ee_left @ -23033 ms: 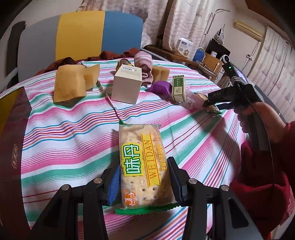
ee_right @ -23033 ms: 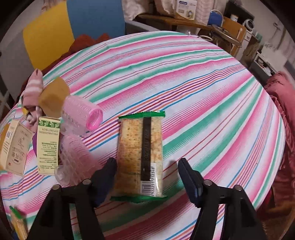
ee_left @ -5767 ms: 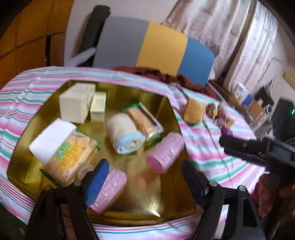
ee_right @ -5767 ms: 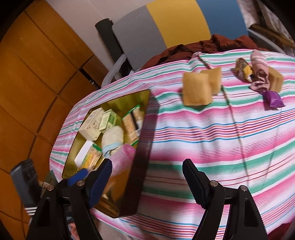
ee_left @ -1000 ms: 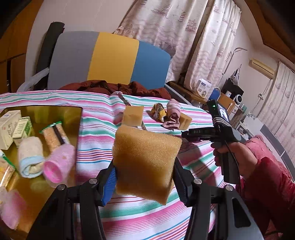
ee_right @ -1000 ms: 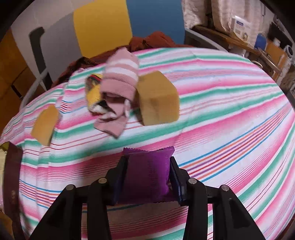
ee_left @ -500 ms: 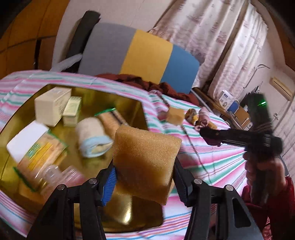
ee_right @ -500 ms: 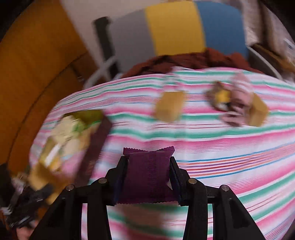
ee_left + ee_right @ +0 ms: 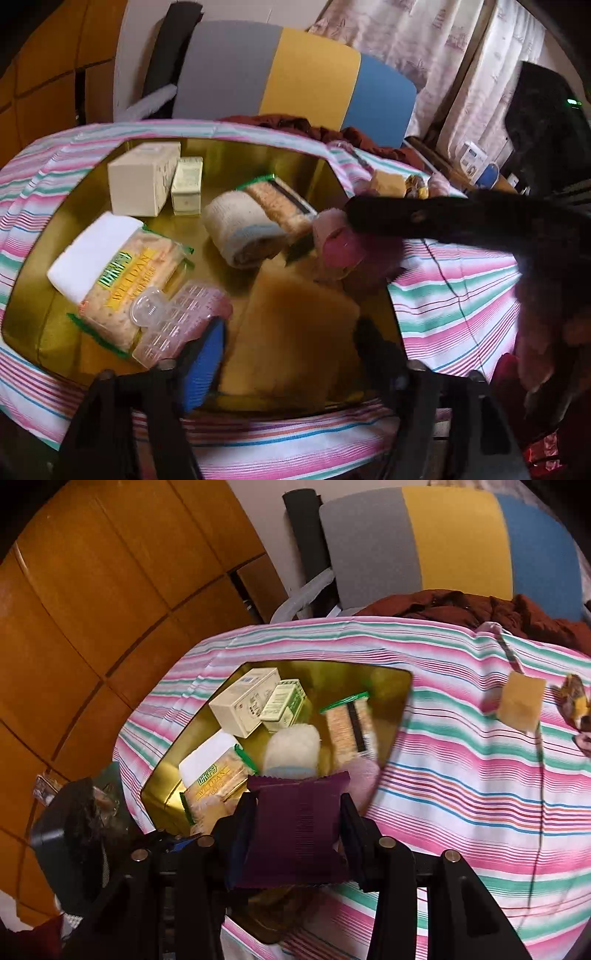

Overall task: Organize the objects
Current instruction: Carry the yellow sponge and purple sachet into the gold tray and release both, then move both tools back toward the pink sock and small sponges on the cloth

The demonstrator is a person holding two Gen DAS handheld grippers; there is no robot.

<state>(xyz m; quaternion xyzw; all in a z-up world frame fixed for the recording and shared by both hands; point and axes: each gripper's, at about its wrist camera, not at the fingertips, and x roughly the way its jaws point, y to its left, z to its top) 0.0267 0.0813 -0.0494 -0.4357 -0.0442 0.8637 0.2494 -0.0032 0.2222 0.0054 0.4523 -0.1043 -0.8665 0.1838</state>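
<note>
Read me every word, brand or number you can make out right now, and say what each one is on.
"WEIDAN": on the yellow band of the cracker packet in the gold tray.
Green characters beside it on that packet: too blurred to read.
Print on the cream box and the small green-and-white box: too small to read.
Barcode strip on the second cracker packet: no readable digits.
Blue-and-white box by the curtains: unreadable.
</note>
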